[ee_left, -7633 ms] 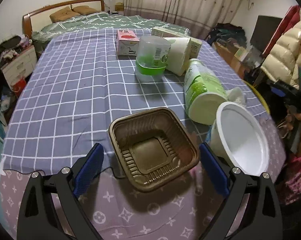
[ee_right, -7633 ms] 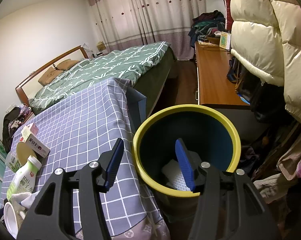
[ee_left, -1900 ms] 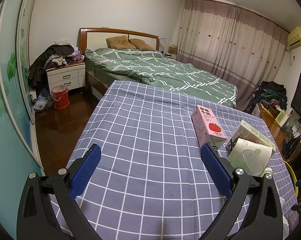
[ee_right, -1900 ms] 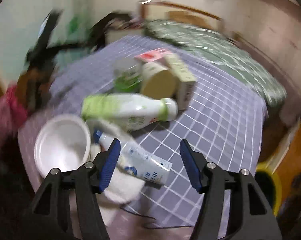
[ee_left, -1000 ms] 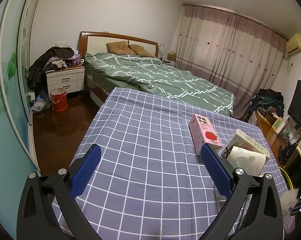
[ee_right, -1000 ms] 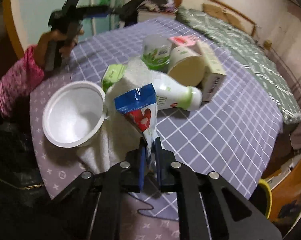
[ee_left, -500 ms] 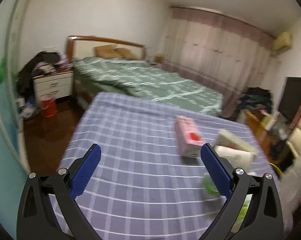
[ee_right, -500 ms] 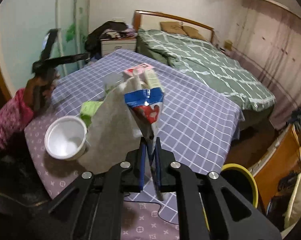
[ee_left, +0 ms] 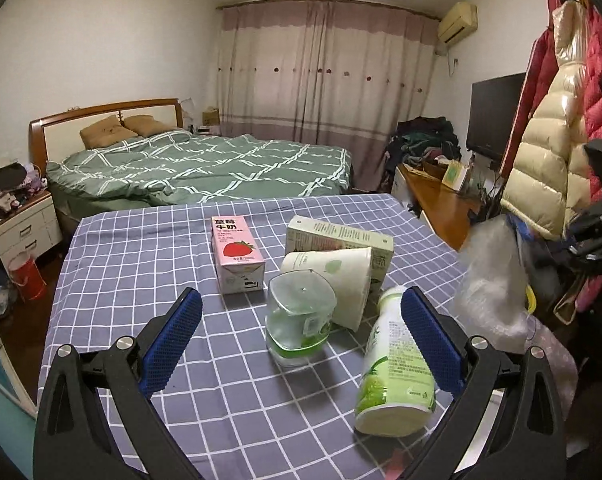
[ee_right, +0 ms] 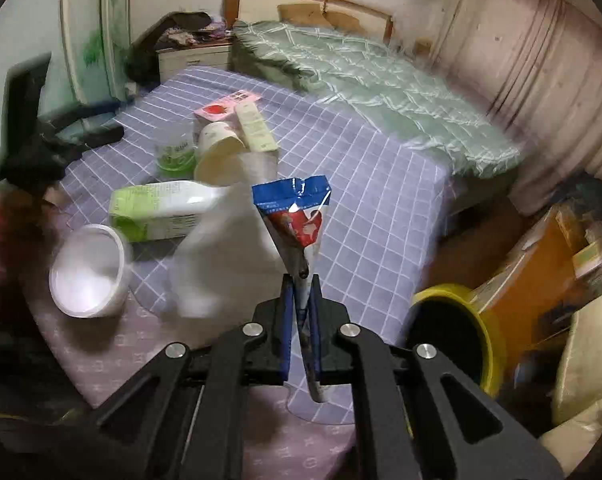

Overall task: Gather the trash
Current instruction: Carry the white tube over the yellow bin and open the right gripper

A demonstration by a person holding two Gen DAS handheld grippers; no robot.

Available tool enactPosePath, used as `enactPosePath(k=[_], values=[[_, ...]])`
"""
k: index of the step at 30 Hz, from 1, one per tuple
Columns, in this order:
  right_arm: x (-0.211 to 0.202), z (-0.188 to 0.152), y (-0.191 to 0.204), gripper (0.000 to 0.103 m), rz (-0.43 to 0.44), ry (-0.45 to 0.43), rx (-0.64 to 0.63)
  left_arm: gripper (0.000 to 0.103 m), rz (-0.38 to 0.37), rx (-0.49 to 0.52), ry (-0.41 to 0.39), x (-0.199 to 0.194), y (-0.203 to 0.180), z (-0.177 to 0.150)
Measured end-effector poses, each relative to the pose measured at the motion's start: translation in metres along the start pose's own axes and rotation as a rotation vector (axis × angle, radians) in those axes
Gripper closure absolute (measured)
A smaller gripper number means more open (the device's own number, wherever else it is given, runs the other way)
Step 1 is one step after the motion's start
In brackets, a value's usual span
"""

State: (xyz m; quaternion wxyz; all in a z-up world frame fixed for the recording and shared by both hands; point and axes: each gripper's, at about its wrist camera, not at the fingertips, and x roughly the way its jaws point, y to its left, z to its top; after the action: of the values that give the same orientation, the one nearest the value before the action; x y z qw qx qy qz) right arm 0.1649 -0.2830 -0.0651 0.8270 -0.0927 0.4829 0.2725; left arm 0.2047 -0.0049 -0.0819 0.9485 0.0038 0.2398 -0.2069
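My right gripper (ee_right: 301, 288) is shut on a blue and red snack wrapper (ee_right: 295, 216), with a white tissue (ee_right: 225, 252) hanging beside it, held above the table's near corner. A yellow-rimmed bin (ee_right: 457, 320) stands on the floor to its right. My left gripper (ee_left: 299, 336) is open and empty above the checked tablecloth (ee_left: 141, 264). Between its fingers are a clear green-bottomed cup (ee_left: 299, 316) and a green and white bottle (ee_left: 393, 368) lying on its side. Behind them are a pink strawberry milk carton (ee_left: 237, 252), a paper cup (ee_left: 333, 276) and a green carton (ee_left: 341, 236).
A white bowl (ee_right: 87, 270) sits at the table's near edge in the right wrist view. A bed (ee_left: 205, 168) lies beyond the table. A wooden desk (ee_left: 441, 204), a TV (ee_left: 493, 116) and hanging coats (ee_left: 549, 160) line the right side. The held tissue (ee_left: 489, 280) shows at the right.
My right gripper closed on the wrapper and tissue, lifted them off the table and swung towards the bin. My left gripper turned right, bringing the cup and bottle between its fingers.
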Motion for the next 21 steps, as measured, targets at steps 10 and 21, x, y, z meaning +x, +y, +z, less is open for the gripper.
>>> enactPosePath(k=[10, 21], values=[[-0.050, -0.016, -0.045, 0.096, -0.178, -0.156, 0.206, 0.005, 0.002, -0.043, -0.014, -0.001, 0.011, 0.001], [-0.021, -0.064, -0.165, 0.096, -0.163, -0.191, 0.585, 0.005, 0.011, -0.038, -0.004, -0.001, 0.010, 0.000]])
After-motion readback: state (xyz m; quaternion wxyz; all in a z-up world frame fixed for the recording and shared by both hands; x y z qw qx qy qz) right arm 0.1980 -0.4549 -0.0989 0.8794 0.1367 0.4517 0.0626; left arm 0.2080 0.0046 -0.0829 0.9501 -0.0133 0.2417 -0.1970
